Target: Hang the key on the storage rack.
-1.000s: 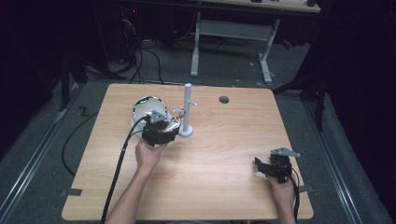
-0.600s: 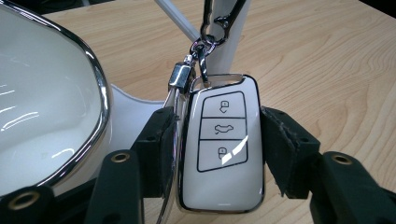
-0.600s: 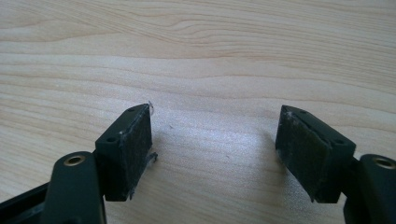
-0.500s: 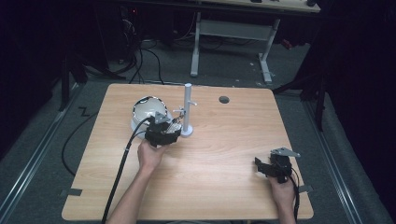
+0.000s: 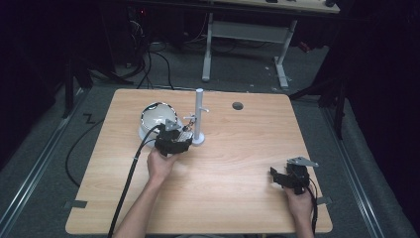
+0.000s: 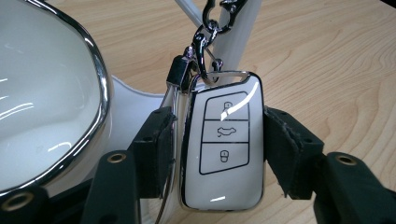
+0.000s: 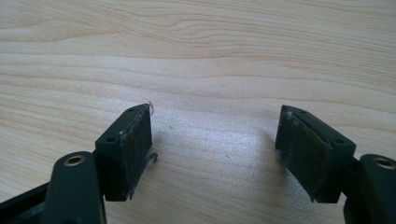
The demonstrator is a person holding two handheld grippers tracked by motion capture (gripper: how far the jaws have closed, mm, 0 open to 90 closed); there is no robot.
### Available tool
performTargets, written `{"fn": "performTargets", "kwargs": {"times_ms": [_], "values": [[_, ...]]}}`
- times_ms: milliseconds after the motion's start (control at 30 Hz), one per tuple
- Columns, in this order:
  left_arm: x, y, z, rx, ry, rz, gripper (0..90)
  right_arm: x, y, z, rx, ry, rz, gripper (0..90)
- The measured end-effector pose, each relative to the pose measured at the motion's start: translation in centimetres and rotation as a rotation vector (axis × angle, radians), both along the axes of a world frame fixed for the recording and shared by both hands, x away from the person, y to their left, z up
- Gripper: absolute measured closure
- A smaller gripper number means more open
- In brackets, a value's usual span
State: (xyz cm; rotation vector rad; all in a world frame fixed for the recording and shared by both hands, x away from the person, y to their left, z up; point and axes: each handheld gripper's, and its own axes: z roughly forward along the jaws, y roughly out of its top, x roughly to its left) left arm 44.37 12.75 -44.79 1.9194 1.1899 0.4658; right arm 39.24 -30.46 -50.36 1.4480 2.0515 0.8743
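Observation:
A white car key fob (image 6: 223,144) with three buttons and a chrome rim hangs by its metal clasp (image 6: 205,42) from a peg of the white stand (image 5: 199,116). My left gripper (image 6: 217,144) has a pad on each side of the fob. Its jaws have just been opening, and a thin gap shows at the left pad (image 6: 156,149). In the high view my left gripper (image 5: 181,136) sits at the stand's base beside the bowl. Near the table's front right, my right gripper (image 5: 275,174) rests open. Bare wood lies between my right gripper's (image 7: 217,135) pads.
A white bowl (image 5: 158,116) with a chrome rim stands just left of the stand, close to my left gripper; its rim (image 6: 100,84) curves past the left jaw. A round cable hole (image 5: 237,105) lies at the table's back. The left gripper's cable (image 5: 130,173) trails to the front edge.

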Motion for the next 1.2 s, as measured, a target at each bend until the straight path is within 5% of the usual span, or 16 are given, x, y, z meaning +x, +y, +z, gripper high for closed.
{"fn": "performTargets", "kwargs": {"times_ms": [500, 1200], "values": [[-0.4, 0.3, 0.5, 0.012, 0.003, -0.023, 29.0, 0.0, 0.0, 0.0, 0.0, 0.0, -0.001, 27.4], [-3.2, 4.5, 2.1, -0.057, -0.052, 0.055, 29.8, 0.0, 0.0, 0.0, 0.0, 0.0, -0.001, 27.4]]}}
